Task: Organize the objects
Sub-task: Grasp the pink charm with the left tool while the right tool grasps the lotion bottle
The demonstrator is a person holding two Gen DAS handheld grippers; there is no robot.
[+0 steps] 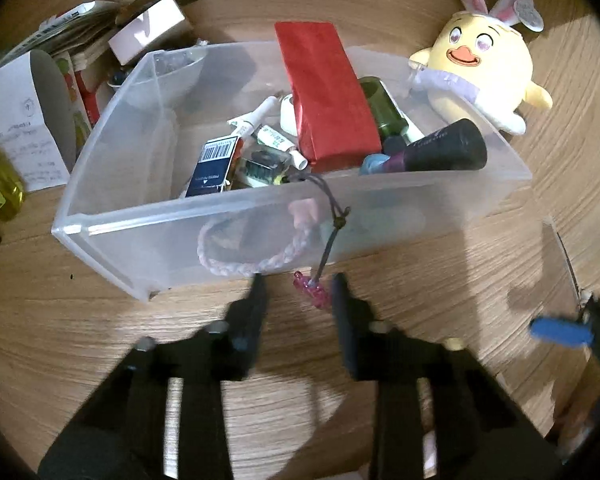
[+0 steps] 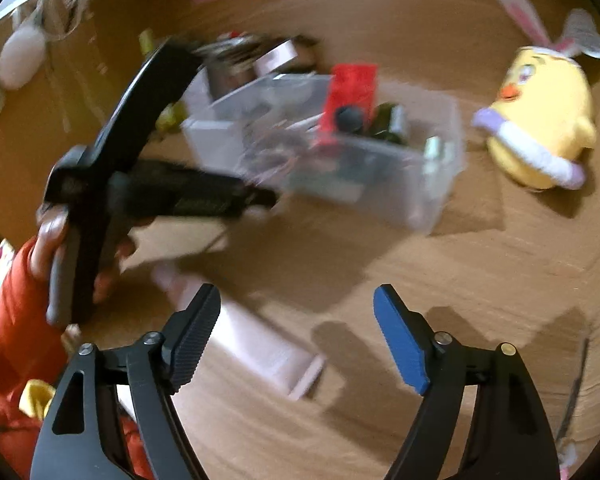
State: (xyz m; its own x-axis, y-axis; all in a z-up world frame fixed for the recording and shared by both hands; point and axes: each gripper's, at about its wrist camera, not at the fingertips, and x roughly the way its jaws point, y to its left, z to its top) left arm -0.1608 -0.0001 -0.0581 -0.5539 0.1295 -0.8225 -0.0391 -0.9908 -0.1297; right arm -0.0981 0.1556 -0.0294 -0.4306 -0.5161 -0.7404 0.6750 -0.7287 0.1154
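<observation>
Translucent bin (image 1: pixel 112 196) crammed with upright red box (image 1: pixel 324 92)

- My left wrist view looks steeply down over its fingers (image 1: pixel 256 312), close to the clear bin (image 1: pixel 100 216).
- My right wrist view faces forward from farther back.
- Both share the bin (image 2: pixel 432 184) and yellow plush (image 1: pixel 484 68) (image 2: pixel 540 120).

red box (image 1: pixel 327 92), yellow plush chick (image 1: pixel 482 68)

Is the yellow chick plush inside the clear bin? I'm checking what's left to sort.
No: the yellow chick plush lies on the wooden table beside the clear bin, outside its right wall.
</observation>
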